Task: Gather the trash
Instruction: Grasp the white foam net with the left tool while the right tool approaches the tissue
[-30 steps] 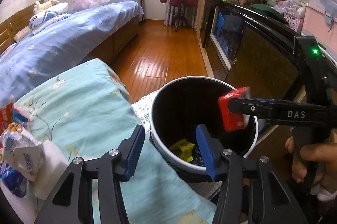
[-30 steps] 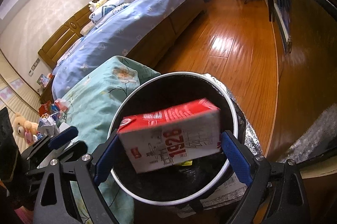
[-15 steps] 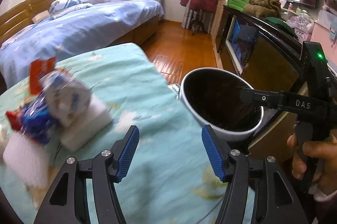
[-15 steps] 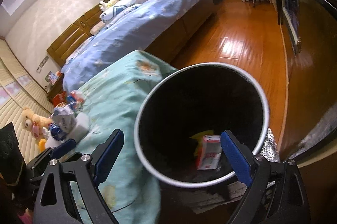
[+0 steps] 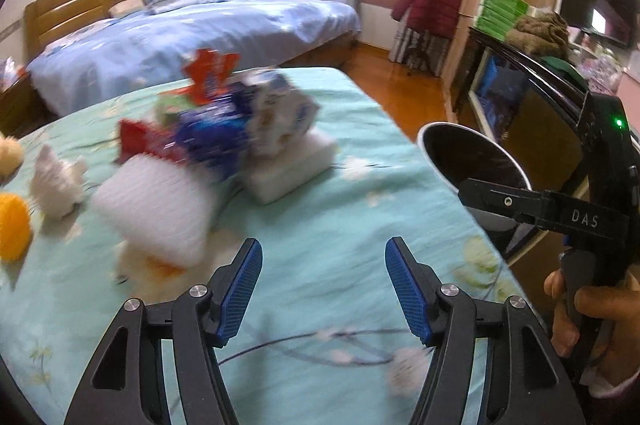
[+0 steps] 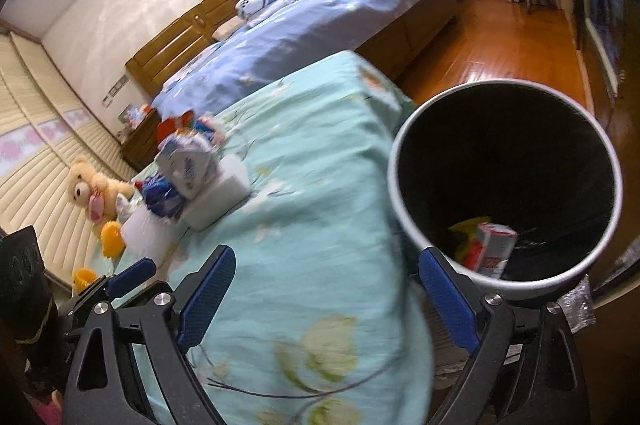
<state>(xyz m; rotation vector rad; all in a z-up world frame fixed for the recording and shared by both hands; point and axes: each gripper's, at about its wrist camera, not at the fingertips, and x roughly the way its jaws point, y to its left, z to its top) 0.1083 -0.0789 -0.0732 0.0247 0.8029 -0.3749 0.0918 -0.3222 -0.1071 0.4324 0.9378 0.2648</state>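
Observation:
A pile of trash (image 5: 216, 129), red, blue and white wrappers with white foam blocks, lies on the green floral bedspread (image 5: 328, 245); it also shows in the right wrist view (image 6: 188, 169). The round black bin (image 6: 504, 181) stands beside the bed, with a red-and-white carton (image 6: 494, 251) and a yellow wrapper inside. My left gripper (image 5: 324, 289) is open and empty above the bedspread, short of the pile. My right gripper (image 6: 326, 299) is open and empty at the bin's near left rim; its body shows in the left wrist view (image 5: 552, 213).
Plush toys (image 6: 96, 193) lie at the bed's left side. A second bed with blue bedding (image 5: 200, 37) is behind. A dark cabinet (image 5: 532, 113) runs along the right, past the wooden floor (image 6: 496, 37). A red coat (image 5: 430, 3) hangs at the back.
The right gripper opened and dropped the red-and-white carton into the bin, then swung left. The left gripper swung from the bin toward the trash pile on the bedspread.

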